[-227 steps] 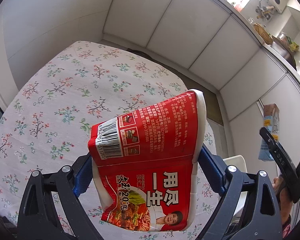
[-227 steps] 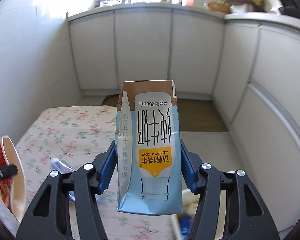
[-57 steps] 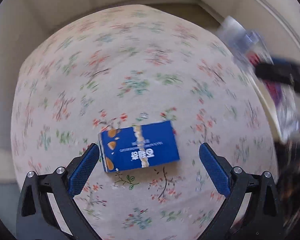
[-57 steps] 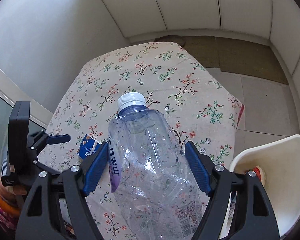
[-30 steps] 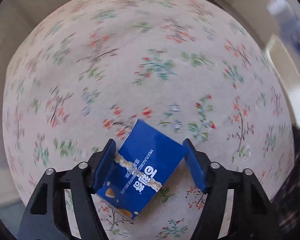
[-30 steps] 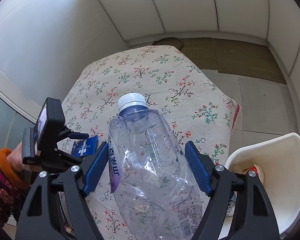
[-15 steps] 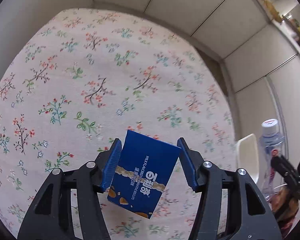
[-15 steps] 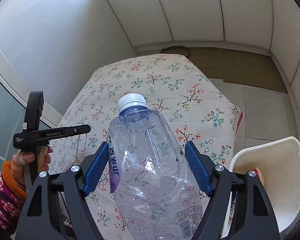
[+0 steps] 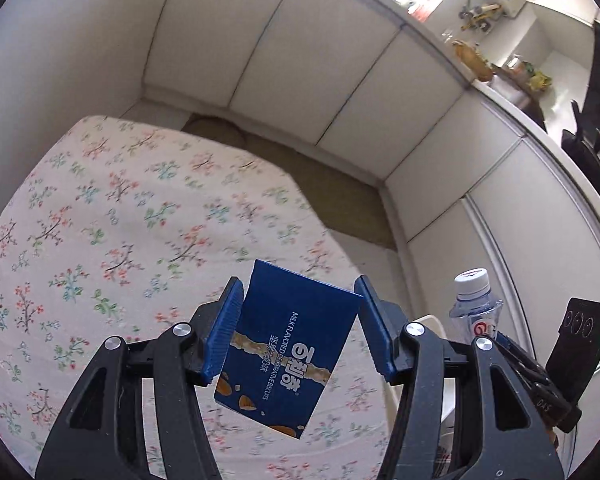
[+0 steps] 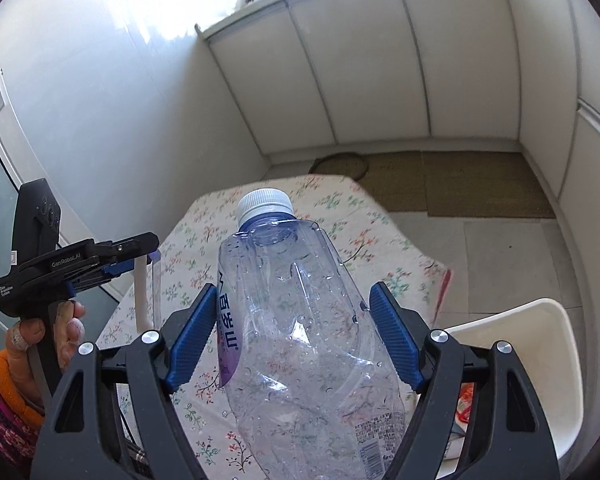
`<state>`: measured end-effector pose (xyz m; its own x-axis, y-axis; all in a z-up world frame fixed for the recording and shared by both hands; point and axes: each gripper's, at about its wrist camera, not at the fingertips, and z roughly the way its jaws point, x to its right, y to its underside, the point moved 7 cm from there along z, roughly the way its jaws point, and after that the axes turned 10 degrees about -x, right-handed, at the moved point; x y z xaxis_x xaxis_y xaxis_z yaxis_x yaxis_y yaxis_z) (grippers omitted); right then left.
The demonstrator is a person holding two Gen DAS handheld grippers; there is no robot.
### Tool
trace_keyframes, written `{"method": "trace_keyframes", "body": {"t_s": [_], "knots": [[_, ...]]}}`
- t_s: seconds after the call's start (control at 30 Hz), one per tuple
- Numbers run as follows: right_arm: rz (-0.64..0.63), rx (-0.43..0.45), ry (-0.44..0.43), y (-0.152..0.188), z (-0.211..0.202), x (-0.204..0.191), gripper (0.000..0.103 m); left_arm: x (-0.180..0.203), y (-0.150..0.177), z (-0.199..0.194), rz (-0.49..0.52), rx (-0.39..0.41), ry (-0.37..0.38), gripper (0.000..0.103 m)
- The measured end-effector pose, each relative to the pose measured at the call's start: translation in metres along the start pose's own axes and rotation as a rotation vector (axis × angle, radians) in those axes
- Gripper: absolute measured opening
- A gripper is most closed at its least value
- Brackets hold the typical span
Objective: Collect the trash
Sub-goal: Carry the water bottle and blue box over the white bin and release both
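Note:
My left gripper (image 9: pixel 298 330) is shut on a blue biscuit box (image 9: pixel 286 350) and holds it in the air above the floral tablecloth (image 9: pixel 120 220). My right gripper (image 10: pixel 294 340) is shut on a clear plastic water bottle (image 10: pixel 300 328) with a white cap, held above the table's right edge. The bottle (image 9: pixel 474 308) also shows at the right of the left wrist view. The left gripper (image 10: pixel 80 260) shows at the left of the right wrist view, with the box seen edge-on. A white bin (image 10: pixel 540 344) stands on the floor to the right of the table, with red trash inside.
White cabinets (image 9: pixel 340 92) run along the back and right. A brown mat (image 10: pixel 460 184) lies on the floor beyond the table. The bin's rim (image 9: pixel 426 318) shows behind my left gripper's right finger. A counter (image 9: pixel 500 68) holds kitchen clutter.
My left gripper closed on the biscuit box, lifted it off the tablecloth and tilted up. My right gripper kept the bottle and tilted up too, with the bin still at lower right.

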<state>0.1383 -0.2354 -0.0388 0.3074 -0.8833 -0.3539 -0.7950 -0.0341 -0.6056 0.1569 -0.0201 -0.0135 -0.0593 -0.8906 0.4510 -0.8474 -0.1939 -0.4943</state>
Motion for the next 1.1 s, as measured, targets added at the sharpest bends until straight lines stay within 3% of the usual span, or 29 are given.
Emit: {"method": "trace_keyframes", "body": {"t_s": [0.37, 0.53, 0.7, 0.77, 1.1], "knots": [[0.106, 0.144, 0.154, 0.012, -0.074, 0.069, 0.075, 0.105, -0.001, 0.009, 0.116, 0.03, 0.111, 0.055], [0.187, 0.153, 0.219, 0.026, -0.092, 0.106, 0.075, 0.144, 0.011, 0.028, 0.162, -0.004, 0.144, 0.055], [0.279, 0.092, 0.265, 0.048, -0.093, 0.144, 0.076, 0.173, 0.021, 0.047, 0.197, -0.042, 0.156, 0.055], [0.315, 0.082, 0.27, 0.051, -0.094, 0.155, 0.081, 0.184, 0.025, 0.053, 0.212, -0.052, 0.161, 0.055], [0.411, 0.188, 0.373, 0.054, -0.126, 0.187, 0.086, 0.236, 0.04, 0.072, 0.27, -0.084, 0.197, 0.055]]}}
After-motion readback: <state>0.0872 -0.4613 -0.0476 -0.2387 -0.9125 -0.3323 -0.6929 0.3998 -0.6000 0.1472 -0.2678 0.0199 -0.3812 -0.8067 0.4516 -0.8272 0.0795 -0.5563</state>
